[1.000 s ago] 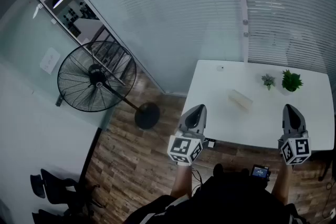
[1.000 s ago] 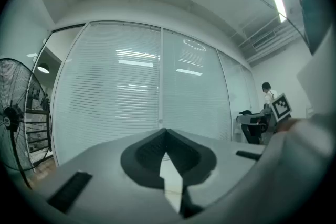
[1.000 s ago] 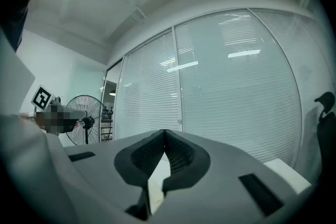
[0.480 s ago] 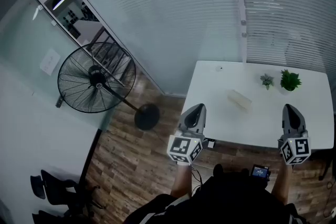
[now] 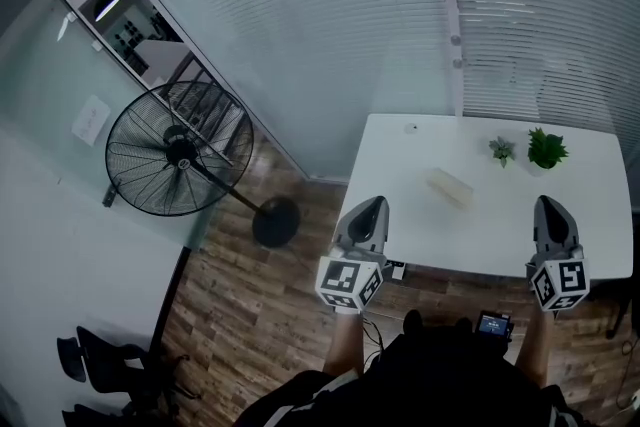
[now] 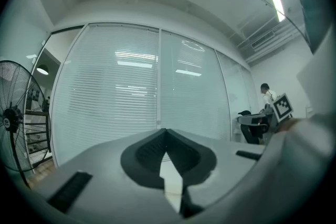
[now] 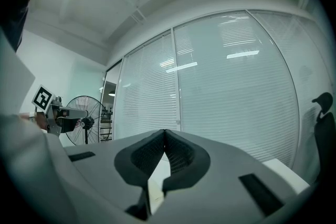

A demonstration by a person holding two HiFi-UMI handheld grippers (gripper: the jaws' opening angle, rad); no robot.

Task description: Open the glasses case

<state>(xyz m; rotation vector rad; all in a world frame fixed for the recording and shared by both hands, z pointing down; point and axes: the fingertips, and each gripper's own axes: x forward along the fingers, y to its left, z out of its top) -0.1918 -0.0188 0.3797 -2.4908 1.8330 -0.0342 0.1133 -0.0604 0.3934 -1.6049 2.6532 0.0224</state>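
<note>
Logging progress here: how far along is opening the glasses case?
Done: nothing; the glasses case lies closed and untouched on the table. In hand: nothing; left gripper and right gripper are shut, empty, short of it. Left: reach it and open it.

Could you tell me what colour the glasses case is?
The glasses case is pale cream; head view shows it best.

Fan: big round black wire fan (image 5: 180,163) stands on brown wood floor (image 5: 240,300).
Table: white flat table (image 5: 590,215).
Plants: small pale plant (image 5: 501,151) beside bushy green plant (image 5: 546,148).
</note>
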